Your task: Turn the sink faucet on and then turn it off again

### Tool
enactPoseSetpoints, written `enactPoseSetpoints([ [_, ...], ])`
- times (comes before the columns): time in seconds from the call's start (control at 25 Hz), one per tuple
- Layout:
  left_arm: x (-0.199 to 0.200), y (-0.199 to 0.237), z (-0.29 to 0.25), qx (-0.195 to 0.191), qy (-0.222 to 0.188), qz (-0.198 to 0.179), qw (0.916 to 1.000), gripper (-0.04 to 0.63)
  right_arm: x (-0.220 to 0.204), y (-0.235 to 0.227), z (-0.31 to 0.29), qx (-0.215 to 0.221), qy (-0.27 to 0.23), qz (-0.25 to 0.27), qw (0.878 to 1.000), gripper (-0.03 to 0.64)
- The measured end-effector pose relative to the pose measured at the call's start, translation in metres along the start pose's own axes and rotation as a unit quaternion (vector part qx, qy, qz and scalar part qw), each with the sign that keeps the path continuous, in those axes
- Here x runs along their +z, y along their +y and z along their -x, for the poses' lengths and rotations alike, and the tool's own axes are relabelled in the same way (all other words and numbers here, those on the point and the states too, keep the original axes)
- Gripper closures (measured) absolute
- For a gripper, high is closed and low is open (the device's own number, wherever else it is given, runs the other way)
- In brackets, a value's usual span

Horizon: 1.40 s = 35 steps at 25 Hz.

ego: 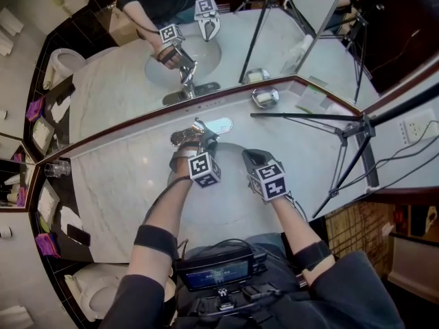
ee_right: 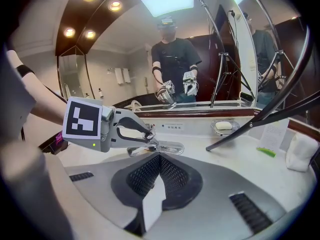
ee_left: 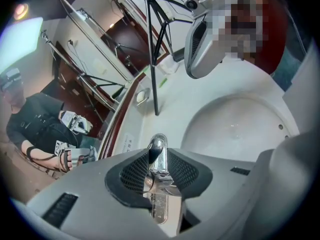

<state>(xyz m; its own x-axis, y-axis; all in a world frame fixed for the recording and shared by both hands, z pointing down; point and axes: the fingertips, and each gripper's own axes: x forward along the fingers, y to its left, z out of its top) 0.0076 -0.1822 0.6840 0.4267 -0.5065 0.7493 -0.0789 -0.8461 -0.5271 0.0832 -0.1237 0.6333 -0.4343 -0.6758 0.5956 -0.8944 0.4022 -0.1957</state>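
Left gripper (ego: 199, 142): jaws clamped on the chrome faucet handle (ee_left: 158, 153), at the far edge of the sink (ee_left: 240, 129) in the marble table (ego: 110, 184). Right gripper (ego: 250, 157): jaws closed, empty, just right.

I read no text anywhere. Small label (ee_right: 174, 126), centre frame: print too tiny. Card (ee_right: 273, 132) on worktop (ee_right: 235, 151), right edge: print blurred.
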Motion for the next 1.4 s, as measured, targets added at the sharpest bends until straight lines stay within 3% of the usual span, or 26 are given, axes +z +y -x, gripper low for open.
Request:
enactPoseSetpoints([
  [0.32,-0.001,0.000,-0.001,0.002,0.001,-0.009,1.0000,0.497,-0.001,0.001,-0.002,0.001,0.001,0.001,1.000,0.595],
  [0.6,0.002,-0.001,0.011,-0.001,-0.004,0.012,0.9999,0.506,0.002,0.000,-0.001,0.004,-0.004,0.005,1.000,0.595],
  [0.84,0.003,0.011,0.047,0.030,-0.025,0.021,0.9990,0.592,0.009,0.007,-0.003,0.008,-0.010,0.008,1.000,0.595],
  [1.0,-0.003,0.022,0.074,0.039,-0.041,0.082,0.9950,0.592,0.023,0.019,-0.007,0.017,-0.018,0.020,0.999,0.595],
  [1.16,-0.005,0.026,0.101,0.052,-0.065,0.167,0.9823,0.592,0.031,0.022,-0.004,0.021,-0.021,0.029,0.999,0.595],
  [1.28,-0.007,0.027,0.119,0.061,-0.085,0.228,0.9681,0.592,0.037,0.024,-0.003,0.022,-0.024,0.035,0.999,0.595],
  [1.4,-0.012,0.030,0.137,0.066,-0.108,0.304,0.9441,0.592,0.042,0.028,-0.001,0.024,-0.026,0.041,0.999,0.595],
])
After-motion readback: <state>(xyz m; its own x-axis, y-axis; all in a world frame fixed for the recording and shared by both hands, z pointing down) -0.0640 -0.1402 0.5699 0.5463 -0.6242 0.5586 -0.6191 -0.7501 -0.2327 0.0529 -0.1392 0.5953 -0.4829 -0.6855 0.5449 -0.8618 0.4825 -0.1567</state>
